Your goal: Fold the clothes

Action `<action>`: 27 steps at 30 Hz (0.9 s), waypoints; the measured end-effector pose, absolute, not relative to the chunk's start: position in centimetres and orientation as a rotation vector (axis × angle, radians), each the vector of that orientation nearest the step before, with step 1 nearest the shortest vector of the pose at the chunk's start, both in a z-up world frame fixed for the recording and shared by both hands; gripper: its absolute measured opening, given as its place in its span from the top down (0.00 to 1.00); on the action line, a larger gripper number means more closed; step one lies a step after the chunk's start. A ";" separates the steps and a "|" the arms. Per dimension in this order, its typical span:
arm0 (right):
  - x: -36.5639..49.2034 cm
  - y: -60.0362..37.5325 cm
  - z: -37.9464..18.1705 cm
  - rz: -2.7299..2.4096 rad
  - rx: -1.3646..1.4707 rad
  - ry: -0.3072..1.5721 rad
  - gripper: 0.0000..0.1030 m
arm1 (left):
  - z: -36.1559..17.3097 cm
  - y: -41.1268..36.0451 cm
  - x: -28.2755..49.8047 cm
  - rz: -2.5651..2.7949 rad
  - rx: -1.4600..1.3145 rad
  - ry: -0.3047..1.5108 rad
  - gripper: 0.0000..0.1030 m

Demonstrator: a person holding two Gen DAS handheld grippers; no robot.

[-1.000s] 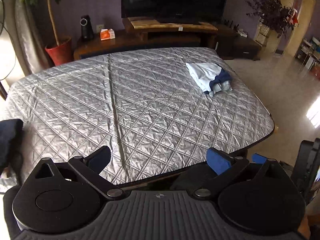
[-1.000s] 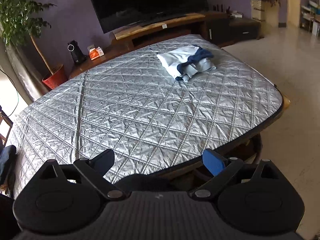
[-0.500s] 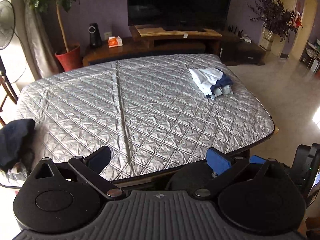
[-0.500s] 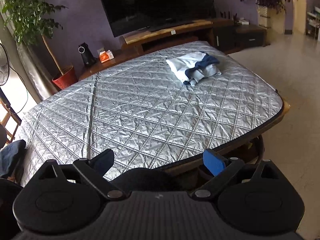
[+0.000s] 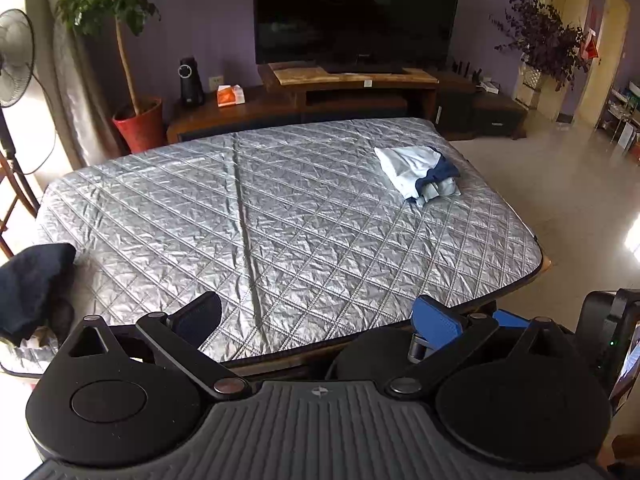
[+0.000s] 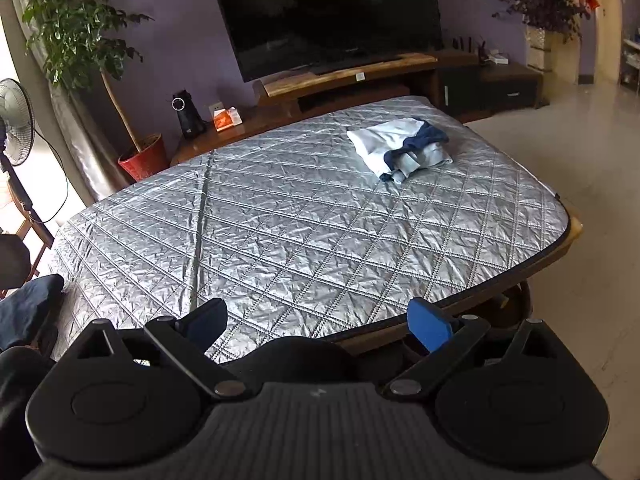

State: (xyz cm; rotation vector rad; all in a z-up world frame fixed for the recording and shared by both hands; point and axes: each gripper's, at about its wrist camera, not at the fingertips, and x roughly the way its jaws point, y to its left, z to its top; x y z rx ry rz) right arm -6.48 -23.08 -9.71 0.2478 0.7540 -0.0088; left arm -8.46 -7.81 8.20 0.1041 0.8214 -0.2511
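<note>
A folded light-blue and navy garment [image 5: 418,172] [image 6: 400,148] lies near the far right corner of the table with the silver quilted cover [image 5: 280,216] [image 6: 280,232]. A dark navy garment [image 5: 30,284] [image 6: 28,308] is heaped at the table's left end. My left gripper [image 5: 318,318] hangs open above the near edge, nothing between its fingers. Likewise my right gripper [image 6: 320,320] stands open and empty over the near edge, far from both garments. Part of the right gripper [image 5: 612,332] shows at the right edge of the left wrist view.
Beyond the table stand a wooden TV bench [image 5: 344,88] with a large dark TV [image 5: 356,12], a potted plant in a red pot [image 5: 138,124], a black speaker [image 5: 190,80] and an orange tissue box [image 5: 230,95]. A fan [image 5: 14,60] stands left; tiled floor [image 5: 580,184] lies right.
Both grippers have pulled back and risen from the table, so more of the room, the fan and the navy heap come into view. Their jaws stay open. The garments have not moved.
</note>
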 end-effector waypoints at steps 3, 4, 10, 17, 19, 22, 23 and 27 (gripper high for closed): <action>-6.8 -23.0 -9.5 -0.005 0.241 0.751 0.06 | 8.3 -7.8 -8.7 -0.249 0.108 0.817 0.01; -6.8 -22.9 -9.5 -0.003 0.242 0.752 0.06 | 8.3 -7.8 -8.8 -0.249 0.111 0.816 0.01; -6.9 -22.8 -9.5 0.007 0.239 0.750 0.06 | 8.4 -8.0 -9.1 -0.251 0.118 0.814 0.01; -6.9 -22.8 -9.5 0.014 0.232 0.746 0.05 | 8.4 -8.1 -9.3 -0.252 0.122 0.814 0.01; -6.8 -22.7 -9.6 0.014 0.231 0.746 0.05 | 8.4 -8.1 -9.4 -0.253 0.122 0.813 0.01; -6.9 -22.7 -9.5 0.014 0.229 0.743 0.04 | 8.5 -8.1 -9.5 -0.252 0.124 0.812 0.01; -6.9 -22.6 -9.5 0.015 0.229 0.743 0.04 | 8.5 -8.1 -9.6 -0.251 0.124 0.812 0.01; -7.0 -22.5 -9.4 0.018 0.227 0.743 0.04 | 8.6 -8.1 -9.6 -0.253 0.123 0.811 0.00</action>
